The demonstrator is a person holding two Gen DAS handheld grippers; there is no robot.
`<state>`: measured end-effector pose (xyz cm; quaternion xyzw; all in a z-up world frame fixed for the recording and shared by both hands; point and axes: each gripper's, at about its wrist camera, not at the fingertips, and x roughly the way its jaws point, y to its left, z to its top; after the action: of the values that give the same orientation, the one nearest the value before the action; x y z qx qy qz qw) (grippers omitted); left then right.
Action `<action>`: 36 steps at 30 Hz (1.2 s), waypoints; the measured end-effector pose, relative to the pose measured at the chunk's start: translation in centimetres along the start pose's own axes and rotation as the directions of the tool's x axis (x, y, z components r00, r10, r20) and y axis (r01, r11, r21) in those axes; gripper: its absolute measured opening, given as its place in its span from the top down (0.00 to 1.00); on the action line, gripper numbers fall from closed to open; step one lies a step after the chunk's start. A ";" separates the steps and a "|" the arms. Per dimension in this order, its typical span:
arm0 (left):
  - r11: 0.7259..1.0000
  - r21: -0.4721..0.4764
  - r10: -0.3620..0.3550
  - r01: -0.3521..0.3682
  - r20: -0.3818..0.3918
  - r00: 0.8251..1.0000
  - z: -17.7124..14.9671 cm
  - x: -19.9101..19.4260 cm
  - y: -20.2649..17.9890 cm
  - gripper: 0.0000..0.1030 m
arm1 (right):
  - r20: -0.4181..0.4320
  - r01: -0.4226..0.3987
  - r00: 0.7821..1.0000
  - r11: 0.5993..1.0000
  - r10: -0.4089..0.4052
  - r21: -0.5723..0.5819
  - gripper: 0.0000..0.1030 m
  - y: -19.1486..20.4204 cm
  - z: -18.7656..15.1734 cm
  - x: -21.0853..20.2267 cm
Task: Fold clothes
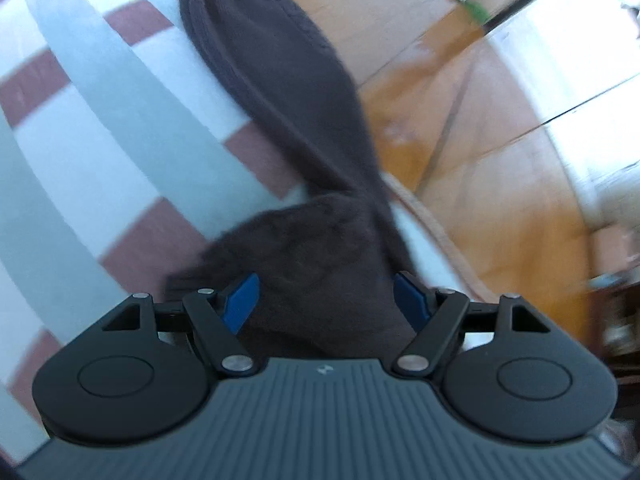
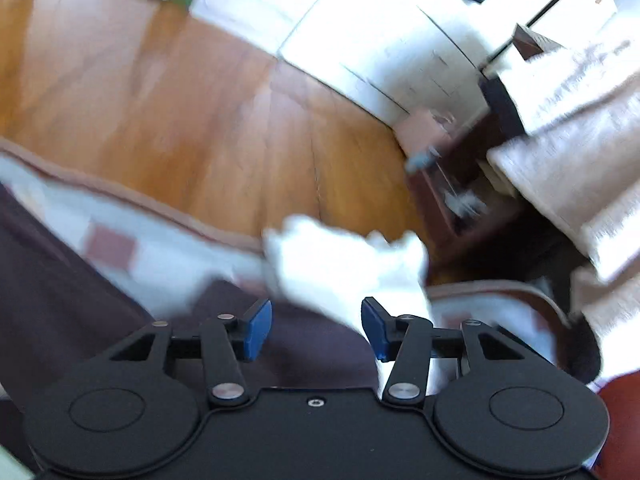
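Observation:
A dark brown knitted garment lies on a white and red checked cloth. Its long sleeve runs away from my left gripper toward the far edge. The left gripper's blue pads stand wide apart with bunched brown knit between them, not pinched. In the right wrist view the brown garment covers the lower left. My right gripper is open over it, and a white piece of fabric lies just ahead of its fingers. Both views are blurred.
A wooden floor lies beyond the cloth's brown-trimmed edge. White furniture stands at the back. A pale cushion or blanket and a dark low shelf are at the right.

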<state>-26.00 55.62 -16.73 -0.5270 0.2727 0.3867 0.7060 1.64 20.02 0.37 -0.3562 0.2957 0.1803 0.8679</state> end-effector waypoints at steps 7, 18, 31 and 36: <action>0.945 0.189 0.241 -0.267 0.151 0.959 0.6 -0.4 -2.1 0.28 | -0.043 -0.640 0.765 0.765 0.643 0.066 0.47 7.2 5.0 5.1; 0.926 0.305 0.247 -0.223 -0.041 0.968 4.8 5.5 -3.0 0.02 | -0.229 -0.658 0.713 0.745 0.663 0.109 0.45 11.8 2.2 8.9; 0.874 0.460 0.179 -0.156 -0.007 0.984 -0.3 3.7 -6.0 0.87 | -0.169 -0.824 0.539 0.558 0.825 0.096 0.45 10.4 -0.6 6.3; 0.902 0.407 0.142 -0.144 0.033 0.989 -1.0 -1.1 -6.8 0.88 | -0.160 -0.821 0.521 0.544 0.838 0.174 0.45 9.8 -0.7 7.1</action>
<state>-20.91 53.44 -12.55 -0.3461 0.3843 0.3728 0.7704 1.67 26.96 -9.60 -0.1567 0.5321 0.5187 0.6506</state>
